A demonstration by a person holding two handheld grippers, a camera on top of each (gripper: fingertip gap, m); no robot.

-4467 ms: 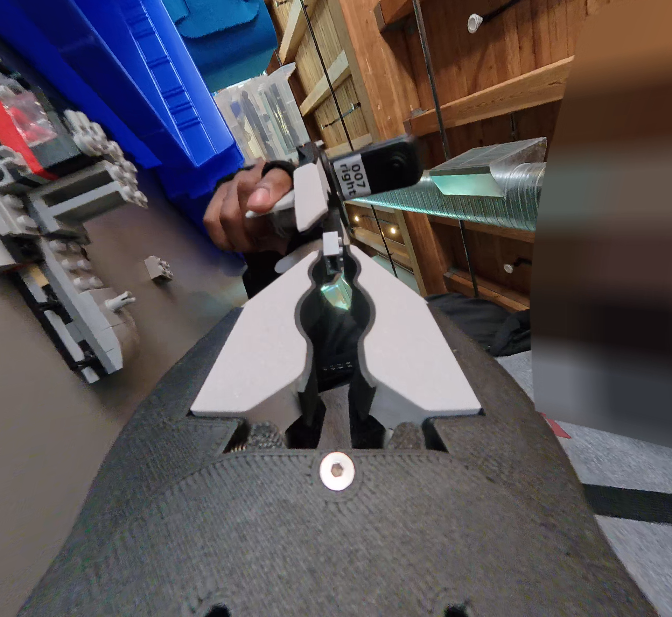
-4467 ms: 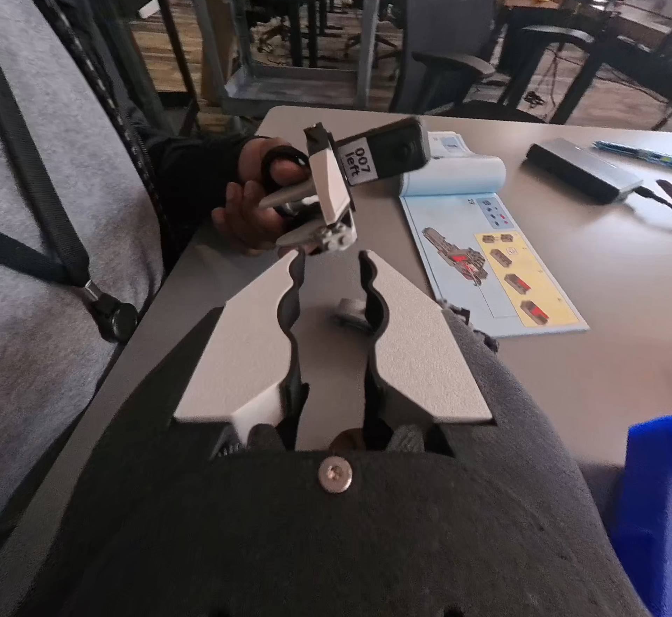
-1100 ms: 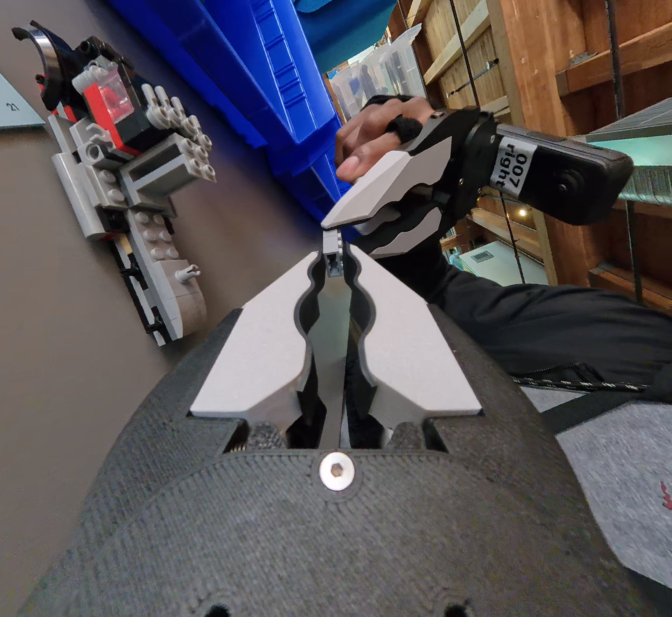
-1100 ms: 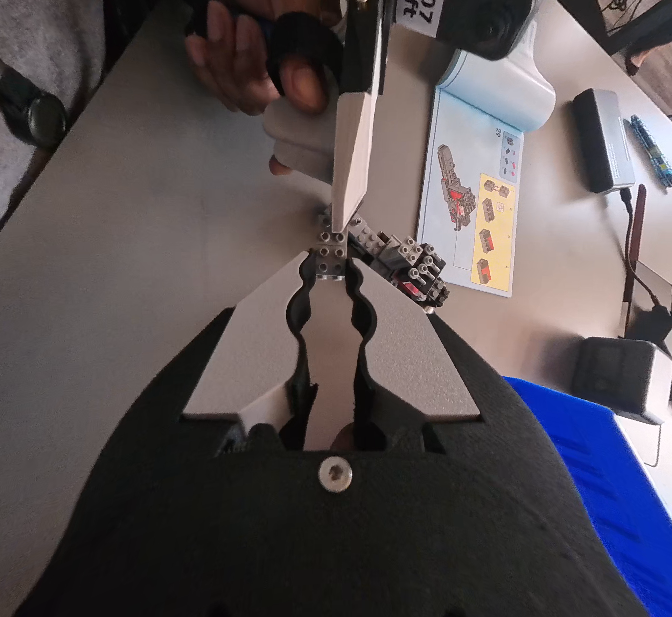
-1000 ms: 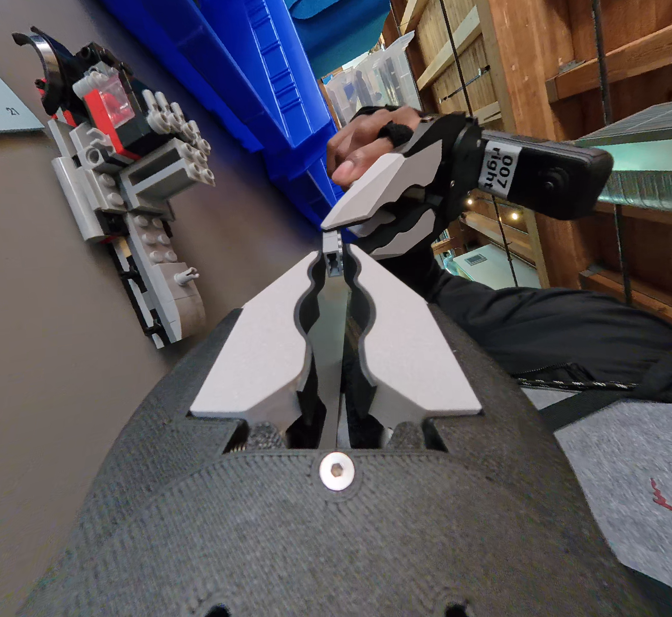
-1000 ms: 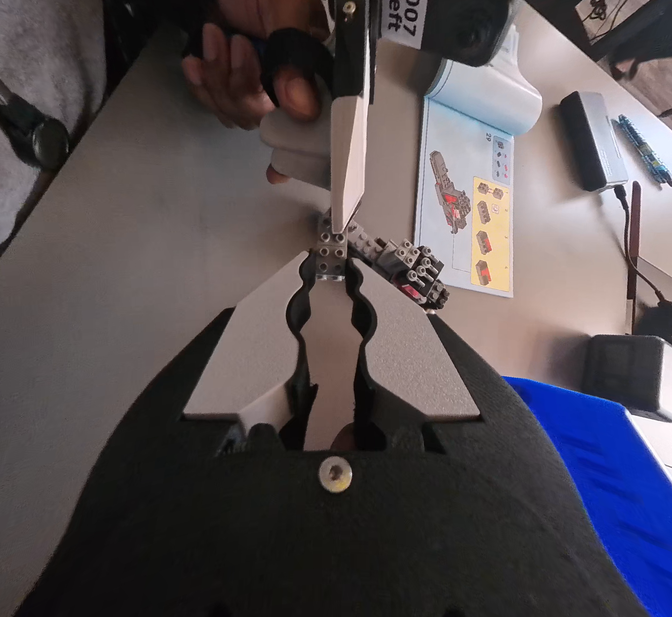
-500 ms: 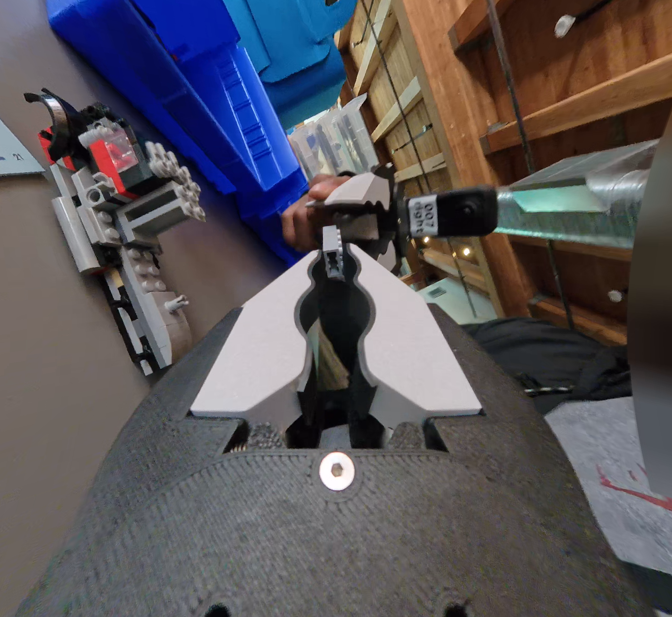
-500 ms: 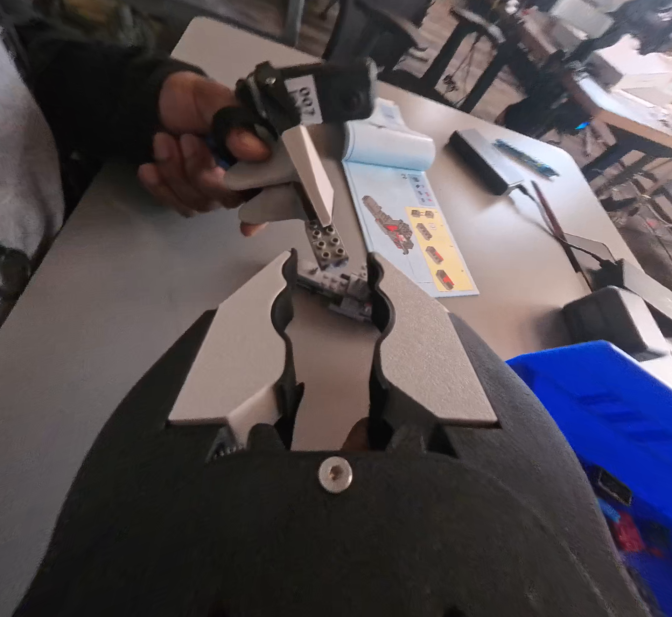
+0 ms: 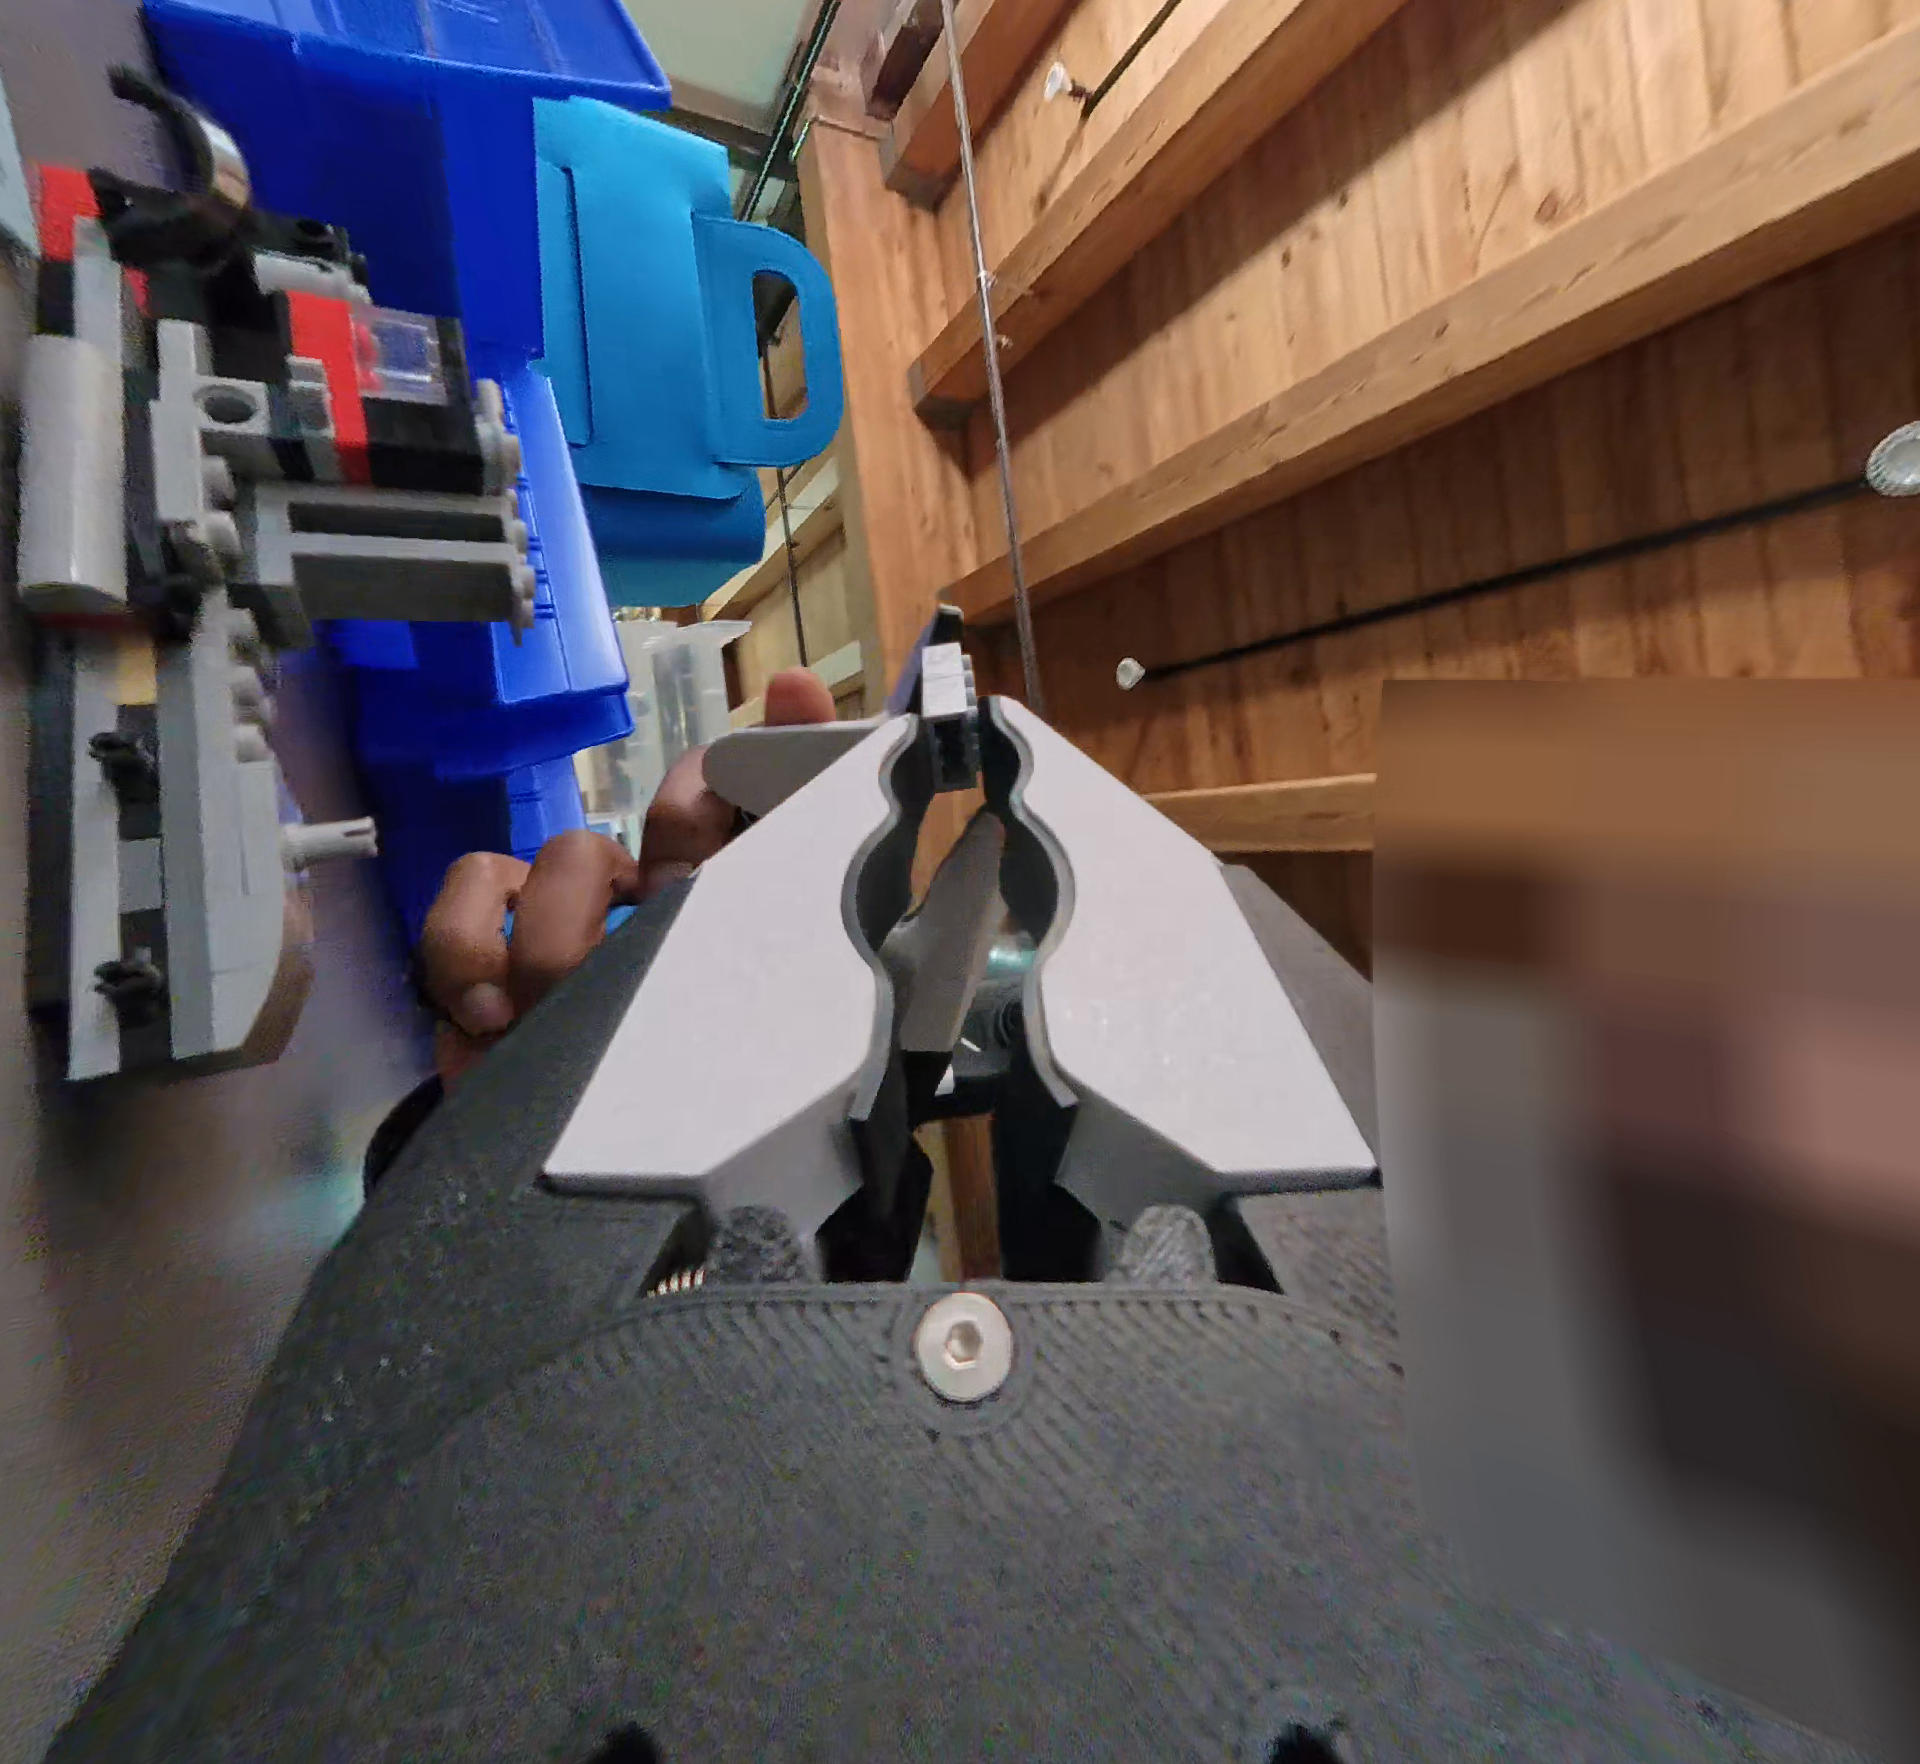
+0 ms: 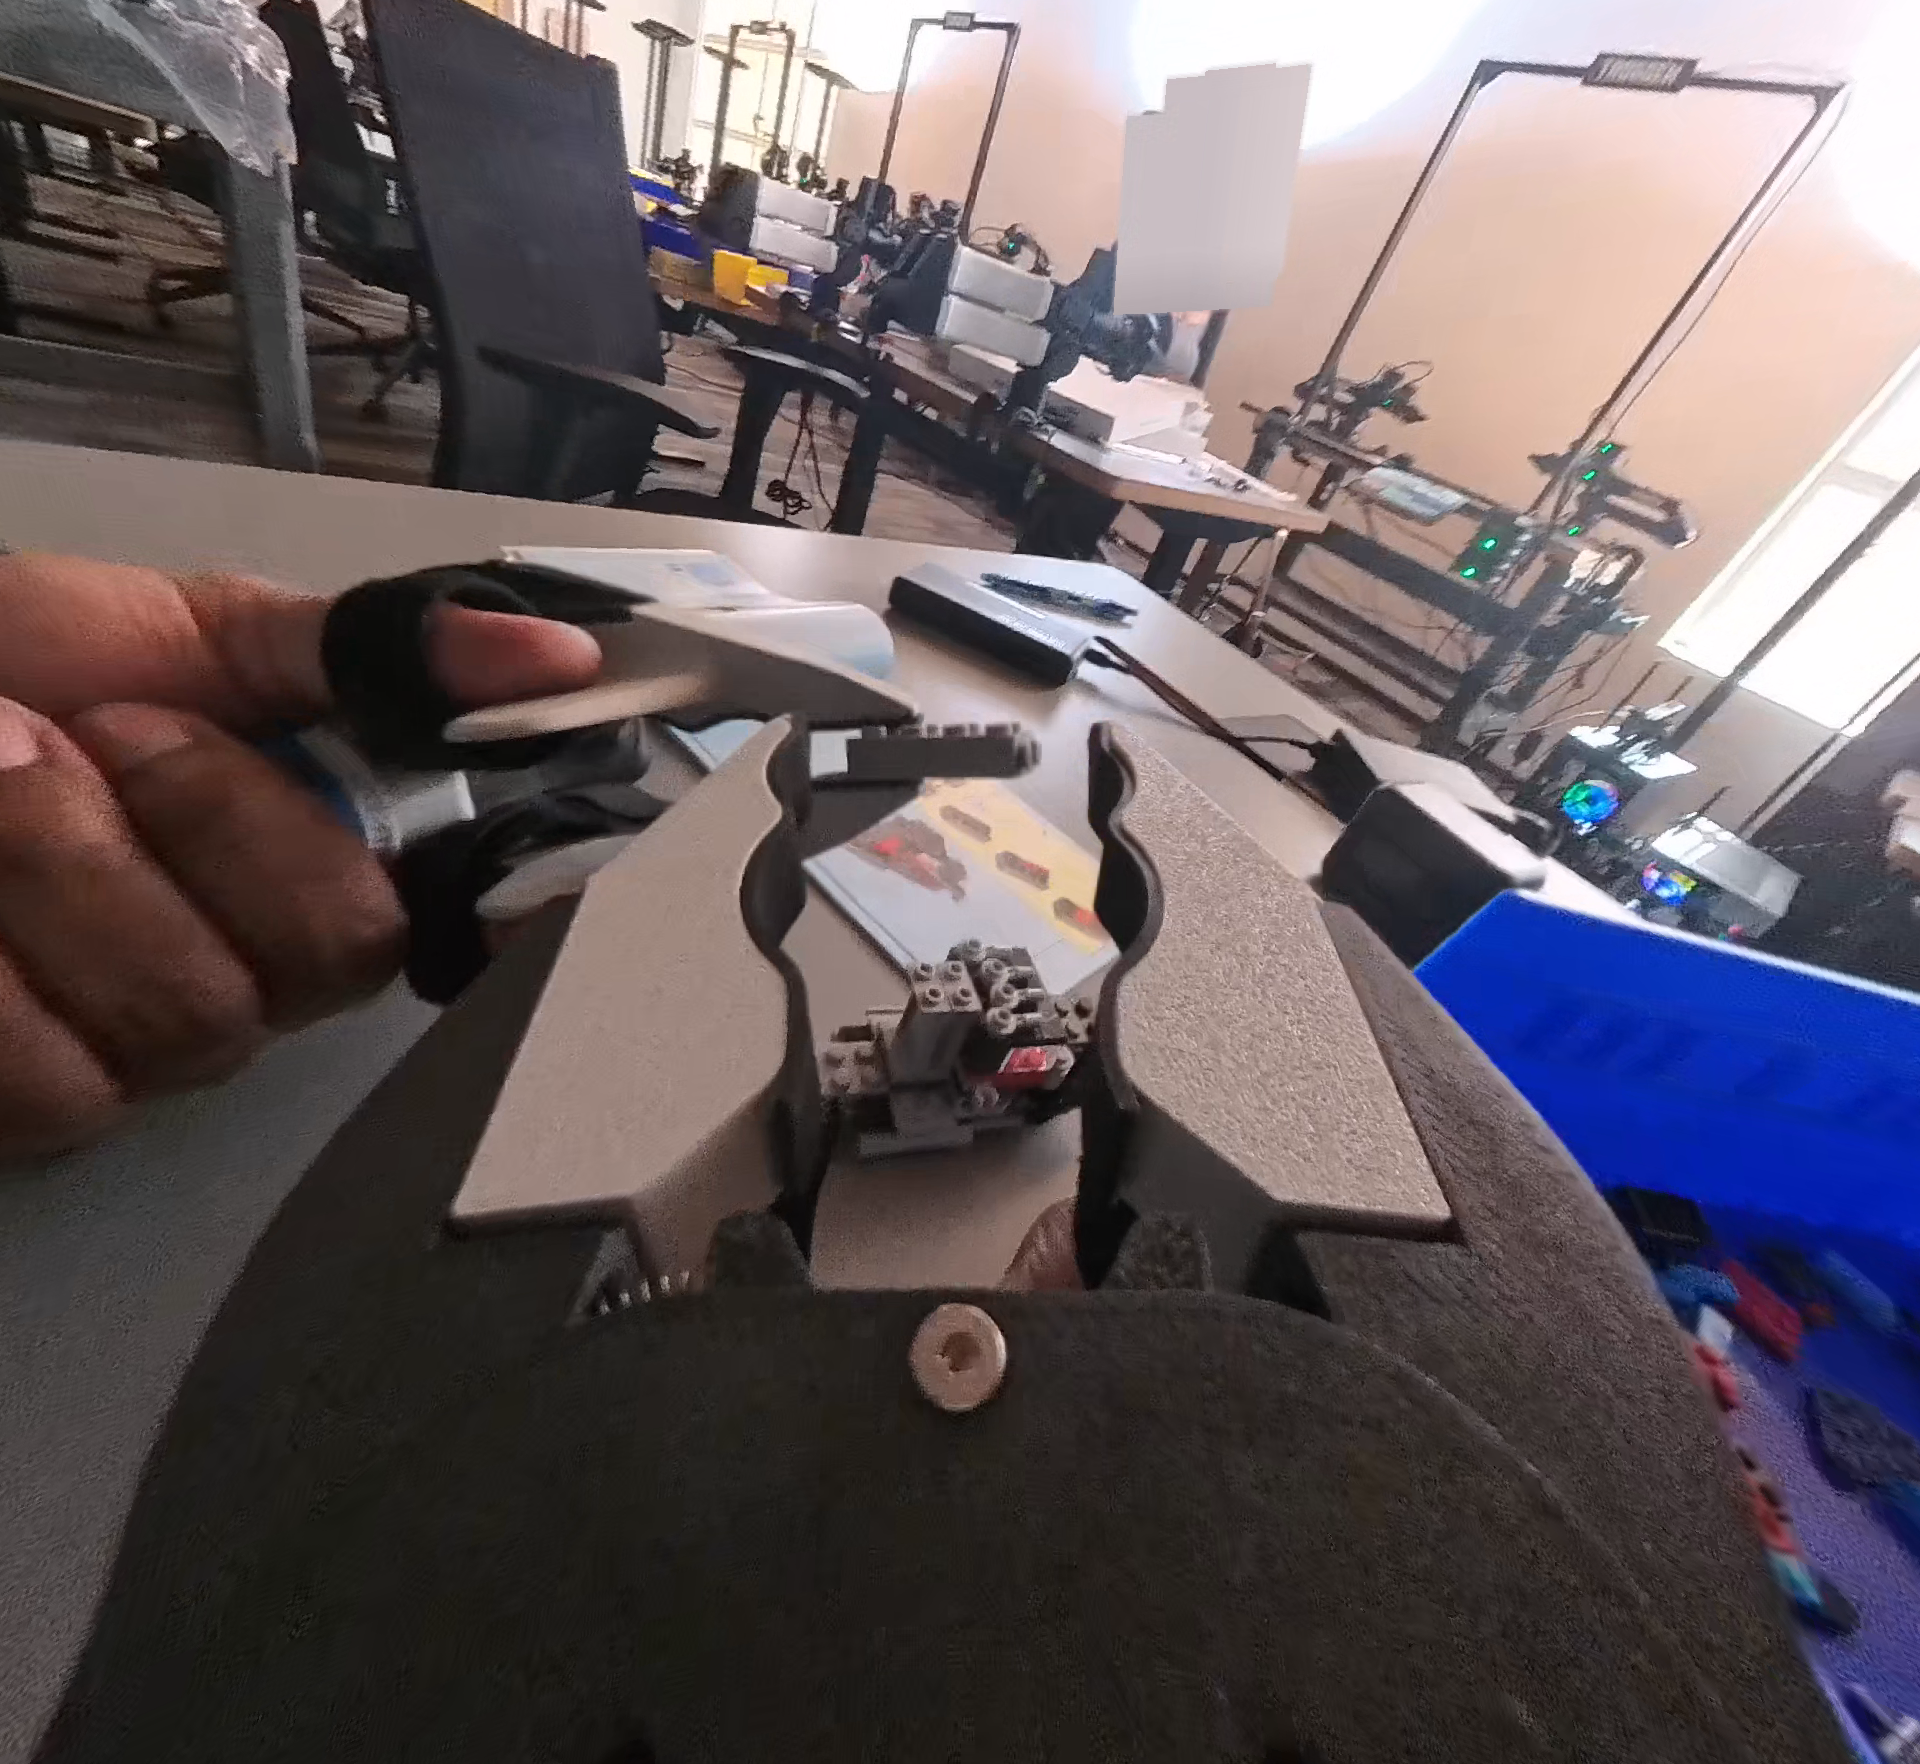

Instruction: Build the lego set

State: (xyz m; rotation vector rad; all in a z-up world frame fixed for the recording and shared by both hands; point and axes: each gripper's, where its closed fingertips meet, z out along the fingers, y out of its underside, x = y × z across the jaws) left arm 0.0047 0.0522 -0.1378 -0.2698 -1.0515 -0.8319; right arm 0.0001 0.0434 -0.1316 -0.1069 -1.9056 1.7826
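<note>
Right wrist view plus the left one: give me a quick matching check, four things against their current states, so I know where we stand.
Things:
1. left tool
2. right tool
3. lego model
4. instruction booklet

States:
A. open, holding nothing
B. lying open on the table, beyond the model
C. shut on a small grey piece
D. sitting on the table, held by no tool

Pairs: 1-C, 2-A, 3-D, 4-B
</note>
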